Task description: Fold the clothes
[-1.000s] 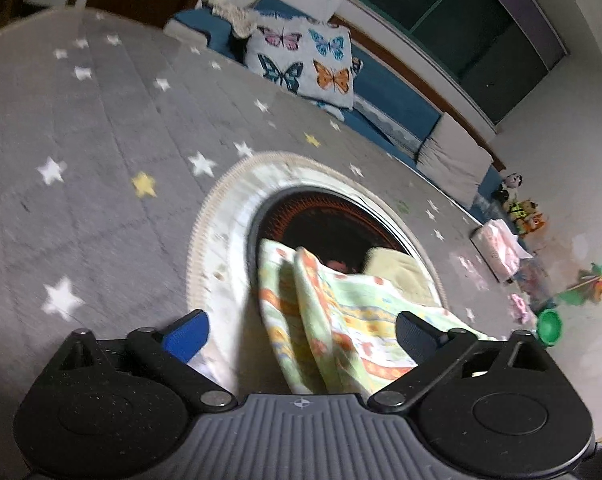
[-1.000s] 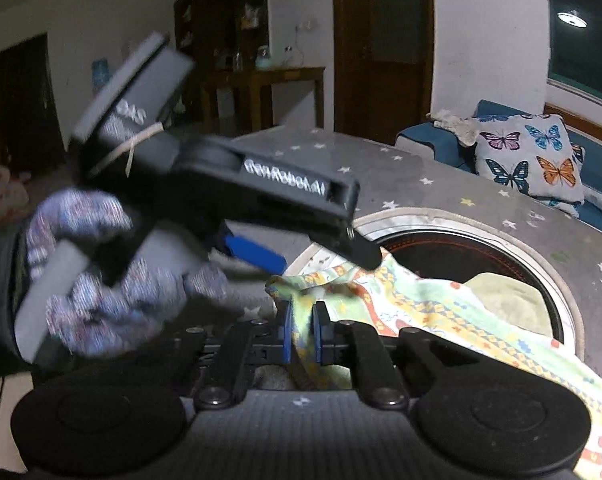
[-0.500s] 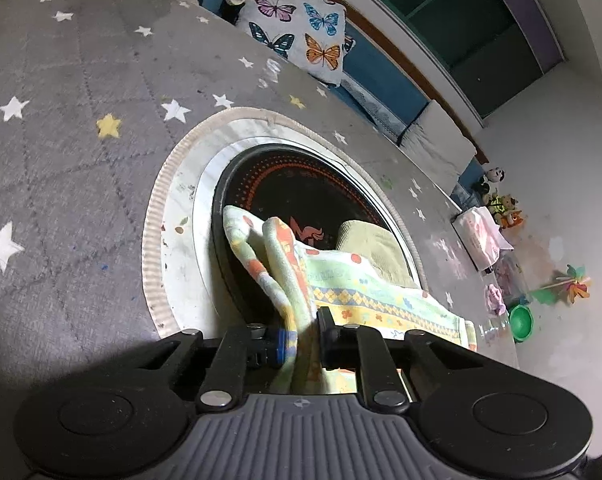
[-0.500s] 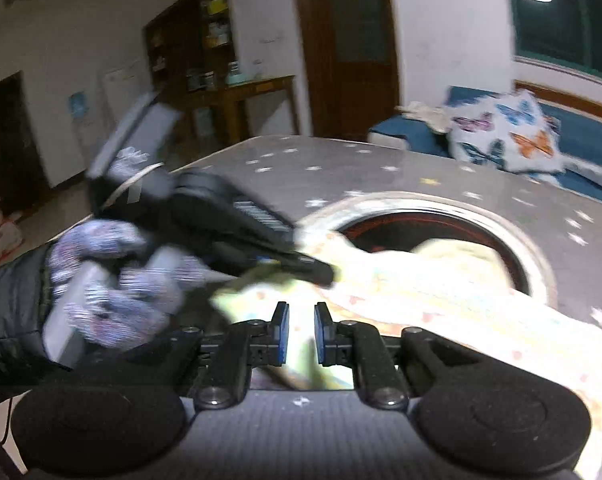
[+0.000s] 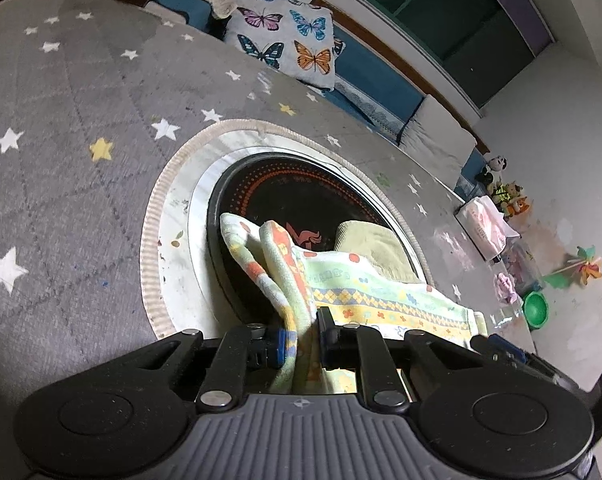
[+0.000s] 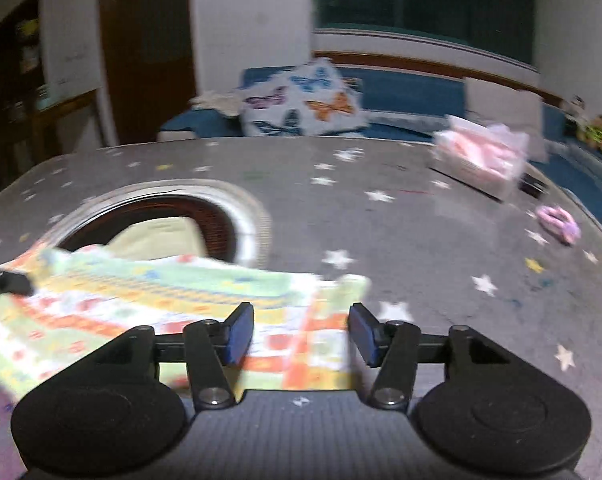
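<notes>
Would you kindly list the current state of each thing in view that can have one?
Left gripper: shut on the patterned pastel cloth.
Right gripper: open, holding nothing.
Patterned pastel cloth: bunched at the left gripper, spread flat elsewhere.
Pale yellow folded cloth: lying folded on the black round plate.

1. We see a table covered by a grey quilted cloth (image 5: 65, 184) printed with white and yellow stars.
2. On it lies a round white mat (image 5: 173, 240) with a ribbed rim, carrying a black disc (image 5: 301, 196) with orange dots.
3. A patterned towel (image 6: 149, 300) spreads over disc and cloth.
4. Farther off, a tissue pack (image 6: 481, 160) and a small pink item (image 6: 559, 218) sit on the cloth.
</notes>
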The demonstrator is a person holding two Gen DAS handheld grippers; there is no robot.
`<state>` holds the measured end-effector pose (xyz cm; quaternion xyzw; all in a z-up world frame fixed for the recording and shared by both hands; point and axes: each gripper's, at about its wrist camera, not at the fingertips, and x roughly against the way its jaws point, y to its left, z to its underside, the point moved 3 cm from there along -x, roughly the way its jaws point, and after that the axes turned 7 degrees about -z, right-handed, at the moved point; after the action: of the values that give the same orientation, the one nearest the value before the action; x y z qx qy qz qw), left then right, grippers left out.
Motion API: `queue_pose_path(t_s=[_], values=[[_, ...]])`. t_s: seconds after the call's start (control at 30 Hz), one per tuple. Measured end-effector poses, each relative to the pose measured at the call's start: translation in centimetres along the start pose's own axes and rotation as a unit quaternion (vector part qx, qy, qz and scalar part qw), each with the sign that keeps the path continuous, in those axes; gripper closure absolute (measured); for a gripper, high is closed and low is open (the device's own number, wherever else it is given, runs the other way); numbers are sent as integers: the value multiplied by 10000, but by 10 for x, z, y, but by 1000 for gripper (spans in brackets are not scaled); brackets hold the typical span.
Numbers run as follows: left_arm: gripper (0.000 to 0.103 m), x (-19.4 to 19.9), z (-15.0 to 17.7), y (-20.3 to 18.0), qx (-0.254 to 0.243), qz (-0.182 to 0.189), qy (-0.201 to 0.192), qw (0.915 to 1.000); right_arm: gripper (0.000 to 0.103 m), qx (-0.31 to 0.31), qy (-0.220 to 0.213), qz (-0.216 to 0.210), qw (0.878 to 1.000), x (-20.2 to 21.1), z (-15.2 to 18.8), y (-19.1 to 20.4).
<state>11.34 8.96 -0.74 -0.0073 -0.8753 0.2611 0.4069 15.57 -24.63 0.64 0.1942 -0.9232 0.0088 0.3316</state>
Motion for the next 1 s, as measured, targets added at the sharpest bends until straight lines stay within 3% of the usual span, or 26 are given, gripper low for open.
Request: queue_pose_path(t_s=[0.17,0.3,0.37,0.6,1.0], values=[[88,3,1,-9,-348,-104,-138,9992,49,-390,44,-89,9992,-12,2,-11],[89,5,0,-16,-564,-156,-223,9980,84,-475,10,-255,9985,-13,2,-9],[91,7,-1,-21,-659,-163,-259,9974,95,-472,-10,-347,9983,-11,1,-7],[92,13,-14,-60,-1117,29,-465,9926,98,-475,-407,-354,9974,19,-9,-14],[93,-39,-21,-180,-1811,746,-199,9804,98,-590,-942,773,9908,88,-35,-100]])
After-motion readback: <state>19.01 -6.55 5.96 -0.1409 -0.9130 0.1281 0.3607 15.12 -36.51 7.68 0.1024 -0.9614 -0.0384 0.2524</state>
